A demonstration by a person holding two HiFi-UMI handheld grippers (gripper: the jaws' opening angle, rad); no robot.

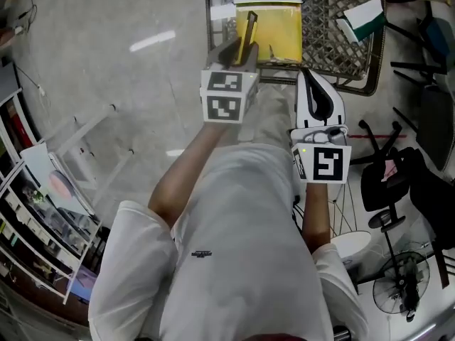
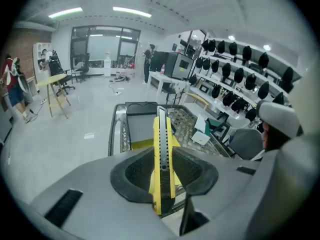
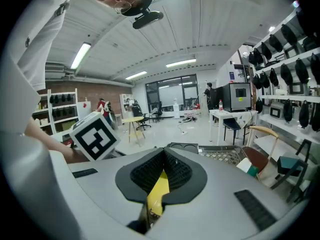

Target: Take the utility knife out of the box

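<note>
My left gripper (image 1: 238, 57) is shut on the utility knife (image 1: 248, 34), a yellow body with a black slider. The knife sticks out past the jaws, over the near edge of the open yellow box (image 1: 274, 27). In the left gripper view the knife (image 2: 162, 139) is clamped edge-on between the two dark pads of that gripper (image 2: 162, 156). My right gripper (image 1: 307, 77) hangs just right of the box's near corner. In the right gripper view its pads meet at the tips (image 3: 162, 156). A yellow surface (image 3: 159, 190) shows through the gap behind them. I see nothing held there.
The box sits on a metal cart with a mesh basket (image 1: 334, 20) that holds a white and green carton (image 1: 362, 16). A black chair (image 1: 398, 176) and a floor fan (image 1: 402, 290) stand to the right. Shelves (image 1: 43, 212) line the left. The person's legs are below the grippers.
</note>
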